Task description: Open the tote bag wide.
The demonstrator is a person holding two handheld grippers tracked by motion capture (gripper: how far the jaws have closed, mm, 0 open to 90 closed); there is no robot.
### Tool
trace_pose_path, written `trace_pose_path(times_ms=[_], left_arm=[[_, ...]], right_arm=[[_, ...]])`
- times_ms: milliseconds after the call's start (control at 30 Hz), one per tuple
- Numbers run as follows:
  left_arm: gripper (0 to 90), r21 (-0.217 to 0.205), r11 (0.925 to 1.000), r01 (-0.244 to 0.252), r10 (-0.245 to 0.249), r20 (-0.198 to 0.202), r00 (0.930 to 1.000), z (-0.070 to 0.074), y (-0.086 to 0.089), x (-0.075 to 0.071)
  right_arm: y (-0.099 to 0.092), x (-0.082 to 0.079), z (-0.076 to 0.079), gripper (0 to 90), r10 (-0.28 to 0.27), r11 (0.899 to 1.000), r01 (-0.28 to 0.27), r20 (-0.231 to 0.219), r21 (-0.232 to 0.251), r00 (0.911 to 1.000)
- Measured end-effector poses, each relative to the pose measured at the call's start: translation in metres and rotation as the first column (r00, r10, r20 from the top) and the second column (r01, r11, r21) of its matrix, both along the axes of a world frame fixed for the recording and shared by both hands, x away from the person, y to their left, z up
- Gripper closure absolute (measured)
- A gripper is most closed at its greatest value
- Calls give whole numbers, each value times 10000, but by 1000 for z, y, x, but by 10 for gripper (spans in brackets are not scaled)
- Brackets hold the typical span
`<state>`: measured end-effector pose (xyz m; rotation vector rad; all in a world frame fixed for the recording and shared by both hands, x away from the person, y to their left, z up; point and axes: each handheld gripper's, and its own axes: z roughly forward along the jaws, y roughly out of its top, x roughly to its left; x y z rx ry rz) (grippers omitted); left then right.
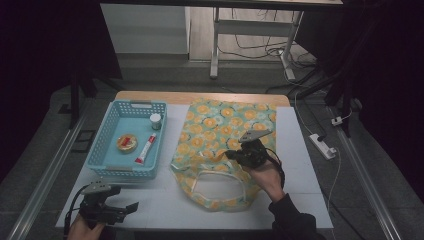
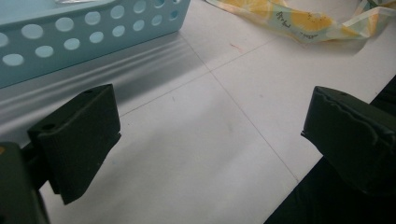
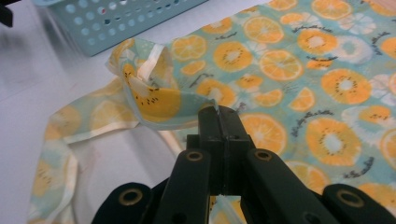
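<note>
A cloth bag point(image 1: 220, 127) printed with orange slices lies flat on the white table, its handle loop point(image 1: 215, 185) toward the front. My right gripper point(image 1: 234, 154) is shut on the bag's top edge near the opening. In the right gripper view the jaws point(image 3: 218, 112) pinch a raised fold of the fabric point(image 3: 154, 100). My left gripper point(image 1: 131, 207) rests open near the front left corner of the table. The left gripper view shows its two pads wide apart over bare table point(image 2: 196, 140), with nothing between them.
A light blue perforated basket point(image 1: 112, 167) stands left of the bag. It holds a small white-capped jar point(image 1: 155, 120), a round orange tin point(image 1: 127, 142) and a red and white tube point(image 1: 145, 149). Cables and a power strip point(image 1: 322, 146) lie on the floor at right.
</note>
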<state>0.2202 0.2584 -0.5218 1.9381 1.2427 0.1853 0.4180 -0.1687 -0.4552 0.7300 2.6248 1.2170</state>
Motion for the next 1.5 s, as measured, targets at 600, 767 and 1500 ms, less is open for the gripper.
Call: trace_pose_path(times_ms=[600, 767, 1500], left_arm=[[0, 319, 9984, -465, 467, -50, 9989, 2, -5, 6], [1, 432, 9983, -392, 393, -6, 9992, 0, -7, 9], [7, 422, 9991, 92, -91, -25, 10000, -1, -11, 13]], right_arm=[[1, 40, 6, 900, -448, 9986, 441, 238, 290, 9987], [5, 49, 11, 900, -526, 9983, 517, 331, 259, 9981], [6, 98, 15, 900, -1423, 9898, 1427, 838, 19, 9863]])
